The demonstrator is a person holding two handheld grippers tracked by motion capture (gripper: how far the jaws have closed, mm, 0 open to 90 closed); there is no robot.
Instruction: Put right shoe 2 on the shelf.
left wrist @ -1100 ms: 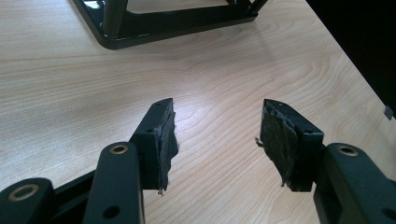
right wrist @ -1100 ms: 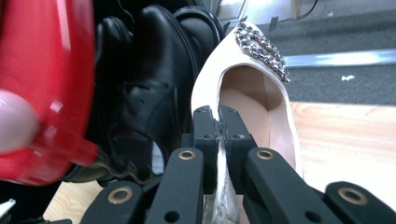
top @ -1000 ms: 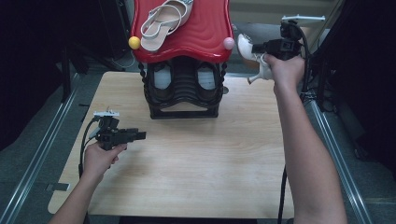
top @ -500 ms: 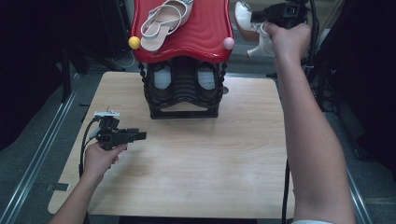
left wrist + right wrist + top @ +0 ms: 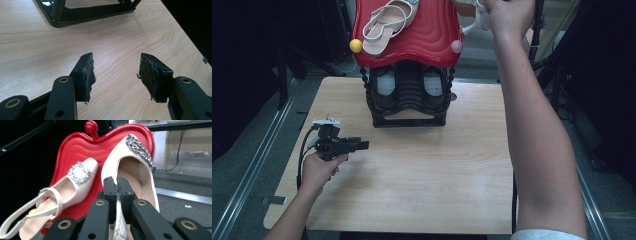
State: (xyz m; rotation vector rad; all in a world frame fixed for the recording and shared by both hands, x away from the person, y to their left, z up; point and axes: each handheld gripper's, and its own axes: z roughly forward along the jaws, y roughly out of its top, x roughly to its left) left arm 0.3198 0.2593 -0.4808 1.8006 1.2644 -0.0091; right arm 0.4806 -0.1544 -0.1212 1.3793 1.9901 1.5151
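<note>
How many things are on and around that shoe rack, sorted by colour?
Cream shoes: 2, one lying on the red shelf, one held in the right gripper by its side wall.
Red shelves: 1.
Black racks: 1.
Knobs on the shelf: 2, yellow and pink.
Total: 6.

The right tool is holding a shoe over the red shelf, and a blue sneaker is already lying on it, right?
Not quite. The shoe already lying on the red shelf is a cream sandal with a sparkly buckle, not a blue sneaker, as the right gripper view shows. The right tool does hold a shoe over the shelf.
</note>
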